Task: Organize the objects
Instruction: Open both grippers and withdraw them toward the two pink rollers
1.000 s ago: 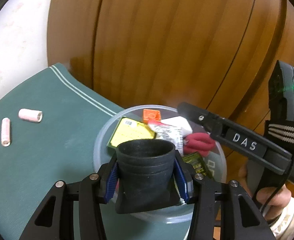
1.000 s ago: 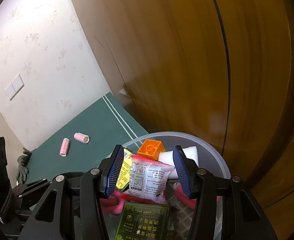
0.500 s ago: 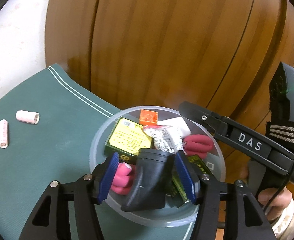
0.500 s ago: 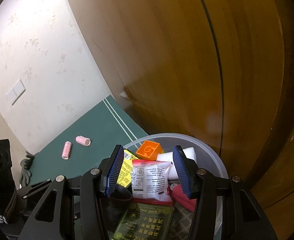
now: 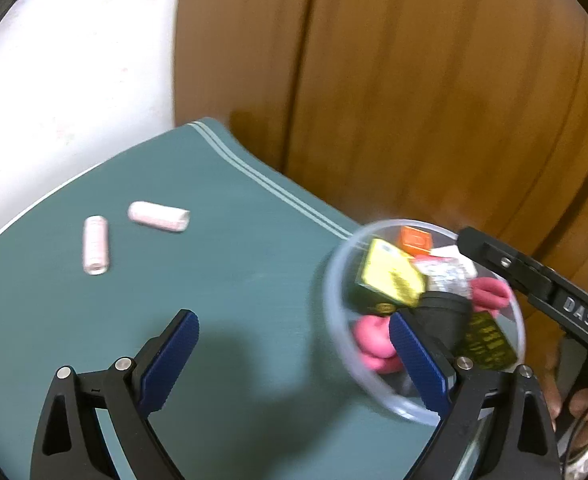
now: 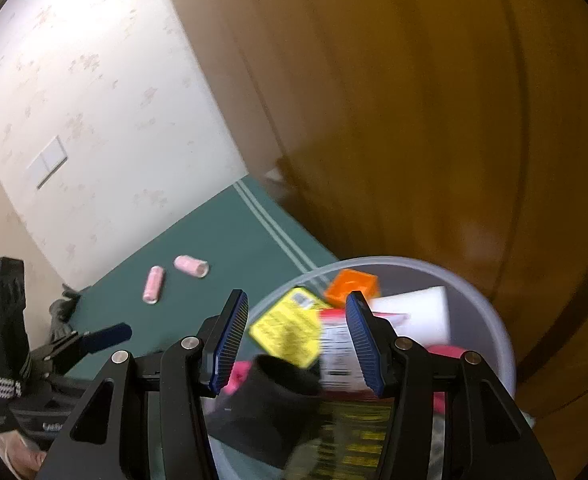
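In my left view, two pink rolls lie loose on the green mat [image 5: 222,280]: one roll [image 5: 95,251] at centre left, the other roll [image 5: 159,217] just right of it and a little higher. They are near each other but not touching. Both are round, so I judge a glancing pad would send either rolling toward the mat's edge.

My left gripper [image 5: 294,354] hangs low in the frame with its jaws spread wide and nothing between them. Its right pad sits in front of the bowl [image 5: 336,280] rim; I cannot tell whether it touches. A careless swing from here could clip that rim and shift the light plastic bowl.

At right, the bowl is crowded: yellow box [image 5: 390,276], orange block [image 5: 415,239], black cup [image 5: 442,316] leaning on the pile, pink pieces beneath. The cup looks unsettled and might tip out if jolted.

In my right view, my right gripper [image 6: 296,344] hovers above the bowl, jaws apart and empty. Both tools are close together there, so I see a risk of them knocking.
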Available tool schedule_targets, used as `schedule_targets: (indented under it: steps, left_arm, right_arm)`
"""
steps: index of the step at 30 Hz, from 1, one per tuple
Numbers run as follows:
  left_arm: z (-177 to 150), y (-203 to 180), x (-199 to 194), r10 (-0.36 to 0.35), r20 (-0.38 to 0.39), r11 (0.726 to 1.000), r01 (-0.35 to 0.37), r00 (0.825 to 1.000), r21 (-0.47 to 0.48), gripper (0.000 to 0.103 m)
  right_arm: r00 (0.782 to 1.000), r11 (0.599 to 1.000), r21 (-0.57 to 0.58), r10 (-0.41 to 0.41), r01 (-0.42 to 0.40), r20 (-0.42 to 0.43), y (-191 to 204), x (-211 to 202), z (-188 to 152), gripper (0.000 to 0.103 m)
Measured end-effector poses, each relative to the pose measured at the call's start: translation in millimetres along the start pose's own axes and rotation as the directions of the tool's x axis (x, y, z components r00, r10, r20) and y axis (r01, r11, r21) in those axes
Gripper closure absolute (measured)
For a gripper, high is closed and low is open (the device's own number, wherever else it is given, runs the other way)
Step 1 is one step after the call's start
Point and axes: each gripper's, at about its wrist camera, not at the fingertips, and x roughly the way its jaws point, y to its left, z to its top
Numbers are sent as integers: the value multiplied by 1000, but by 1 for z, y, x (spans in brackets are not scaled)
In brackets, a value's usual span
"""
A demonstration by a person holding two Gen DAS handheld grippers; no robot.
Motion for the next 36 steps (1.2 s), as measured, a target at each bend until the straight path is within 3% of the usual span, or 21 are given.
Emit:
schedule_targets:
  steps: [11,14,19,25,28,31,36]
  left_arm:
    - [-11,77,-19,136,-5,984,-135,991,-114,2]
    - [-15,92,-24,162,-11,979,-162,987,-128,2]
    - [-20,105,-26,201,-8,972,-200,980,-121,2]
    - [-19,112,-25,211,-3,972,-210,977,-107,2]
    - [-18,118,-23,225,-10,968,-225,974,-111,2]
    - [-17,127,-15,237,-25,963,-238,971,-124,2]
    - [-11,140,0,267,-53,953,-272,962,-136,2]
  right_arm:
    - [994,994,-82,59,-66,-87,58,35,-8,50]
    - [995,992,-113,45,-55,-86,72,42,-10,50]
    - [984,982,-170,51,-80,-168,87,56,-7,50]
    - [967,919,-386,-17,-86,-255,126,86,-5,49]
    - [948,889,-438,-12,-135,-317,141,105,0,49]
    - [911,847,-493,-25,-199,-412,155,134,0,49]
    - [855,843,-469,-20,-265,-518,160,178,7,49]
